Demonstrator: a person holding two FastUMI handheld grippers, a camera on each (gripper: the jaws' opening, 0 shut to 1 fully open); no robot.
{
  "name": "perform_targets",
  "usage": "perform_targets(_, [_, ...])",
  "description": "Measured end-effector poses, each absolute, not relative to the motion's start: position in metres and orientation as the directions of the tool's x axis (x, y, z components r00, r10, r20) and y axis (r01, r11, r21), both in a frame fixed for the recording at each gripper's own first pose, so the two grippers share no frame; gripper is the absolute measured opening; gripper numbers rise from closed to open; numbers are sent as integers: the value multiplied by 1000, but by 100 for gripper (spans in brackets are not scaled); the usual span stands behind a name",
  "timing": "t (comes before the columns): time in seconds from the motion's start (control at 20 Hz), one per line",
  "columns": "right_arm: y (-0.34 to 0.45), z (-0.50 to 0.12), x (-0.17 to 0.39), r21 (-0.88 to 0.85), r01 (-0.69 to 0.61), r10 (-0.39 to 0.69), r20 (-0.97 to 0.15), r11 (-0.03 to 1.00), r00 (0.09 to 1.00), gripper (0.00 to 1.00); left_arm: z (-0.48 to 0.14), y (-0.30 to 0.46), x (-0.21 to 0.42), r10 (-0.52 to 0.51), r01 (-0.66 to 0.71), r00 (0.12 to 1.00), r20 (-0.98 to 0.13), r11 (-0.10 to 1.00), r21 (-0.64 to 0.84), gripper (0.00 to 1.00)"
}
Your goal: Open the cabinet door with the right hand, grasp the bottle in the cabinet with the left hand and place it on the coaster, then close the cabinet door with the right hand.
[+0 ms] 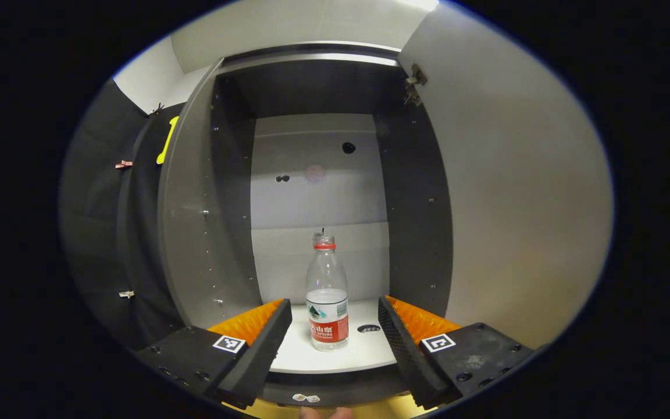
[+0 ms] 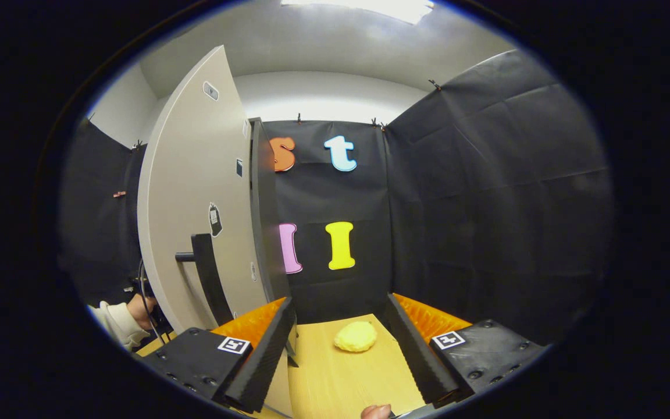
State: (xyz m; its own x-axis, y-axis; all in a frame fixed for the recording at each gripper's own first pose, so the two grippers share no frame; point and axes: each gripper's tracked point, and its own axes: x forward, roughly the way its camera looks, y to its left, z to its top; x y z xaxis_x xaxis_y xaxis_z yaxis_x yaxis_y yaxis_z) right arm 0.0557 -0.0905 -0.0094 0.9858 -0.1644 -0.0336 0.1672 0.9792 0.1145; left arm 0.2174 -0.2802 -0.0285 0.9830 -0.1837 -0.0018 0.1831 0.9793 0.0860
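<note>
While the cabinet door stood swung wide to the right of the left gripper, that gripper's fingers were spread apart and empty, and the bottle stood upright straight ahead between them on the cabinet floor, not yet touched. Clear and seemingly near empty, it would likely be light, thin-walled and slick, prone to tipping or buckling, so a gentle hold around the labelled middle seemed best. The right gripper was also spread and empty, with the door's handle just to its left and a yellow coaster ahead between its fingers on the table.
</note>
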Motion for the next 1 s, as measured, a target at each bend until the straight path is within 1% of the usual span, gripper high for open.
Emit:
perform_targets(0.1, [-98, -5, 62, 103, 188, -188, -2, 977, 982, 98, -35, -283, 240, -182, 181, 983, -4, 979, 89, 94])
perform_targets(0.15, [-101, -5, 66, 100, 196, -197, 5, 976, 980, 97, -38, -285, 249, -179, 178, 984, -5, 980, 90, 92])
perform_targets(0.2, [-103, -7, 67, 100, 203, -205, 5, 974, 979, 100, -42, -288, 258, -178, 178, 984, -8, 980, 87, 92])
perform_targets(0.25, [-107, -9, 68, 101, 213, -214, -1, 972, 977, 98, -45, -290, 267, -173, 174, 985, -15, 981, 84, 93])
perform_targets(0.45, [-125, -13, 75, 119, 256, -255, -18, 959, 967, 98, -65, -289, 300, -133, 138, 990, -55, 987, 79, 93])
perform_targets(0.5, [-130, -14, 76, 118, 265, -265, -17, 957, 964, 100, -69, -289, 306, -121, 126, 991, -60, 988, 85, 93])
perform_targets(0.55, [-134, -15, 76, 117, 270, -270, -17, 956, 963, 100, -73, -288, 312, -107, 112, 992, -65, 989, 93, 93])
perform_targets(0.6, [-135, -16, 78, 116, 275, -274, -20, 954, 961, 97, -77, -288, 316, -97, 104, 993, -67, 990, 99, 94])
perform_targets(0.8, [-144, -23, 83, 104, 287, -286, -32, 952, 958, 97, -85, -286, 330, -80, 87, 994, -73, 991, 102, 94])
perform_targets(0.9, [-143, -26, 83, 103, 281, -278, -39, 954, 960, 97, -85, -284, 330, -84, 90, 994, -73, 992, 91, 79])
perform_targets(1.0, [-146, -26, 85, 93, 280, -278, -33, 955, 960, 97, -80, -280, 322, -75, 81, 995, -68, 993, 80, 77])
